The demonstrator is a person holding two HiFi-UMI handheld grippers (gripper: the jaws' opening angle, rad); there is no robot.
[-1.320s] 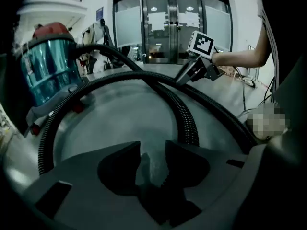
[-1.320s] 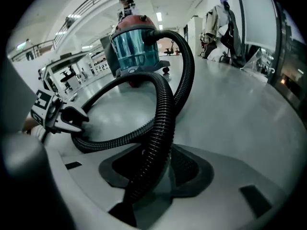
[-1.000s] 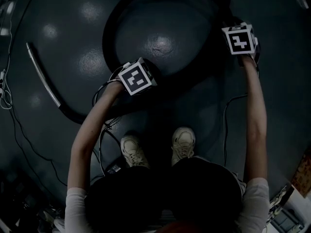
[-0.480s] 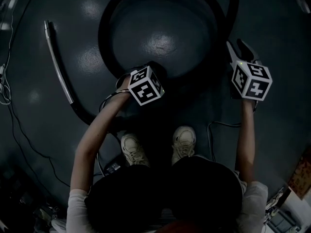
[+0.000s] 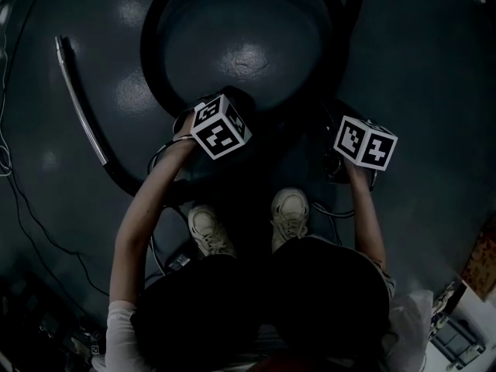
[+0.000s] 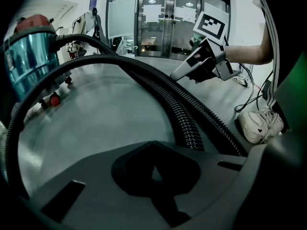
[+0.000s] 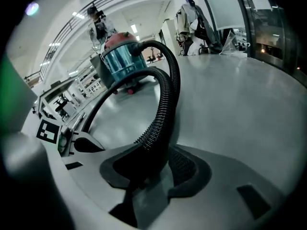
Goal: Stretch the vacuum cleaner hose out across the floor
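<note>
Looping ribbed black hose (image 5: 153, 60), glossy floor (image 5: 418, 76)

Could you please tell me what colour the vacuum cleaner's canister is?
The canister is teal-blue with a red top, clearest in the right gripper view.

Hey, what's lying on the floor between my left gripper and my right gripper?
The black ribbed hose. The left gripper view shows two runs of it crossing the floor between the left gripper and the right gripper, which holds it.
</note>
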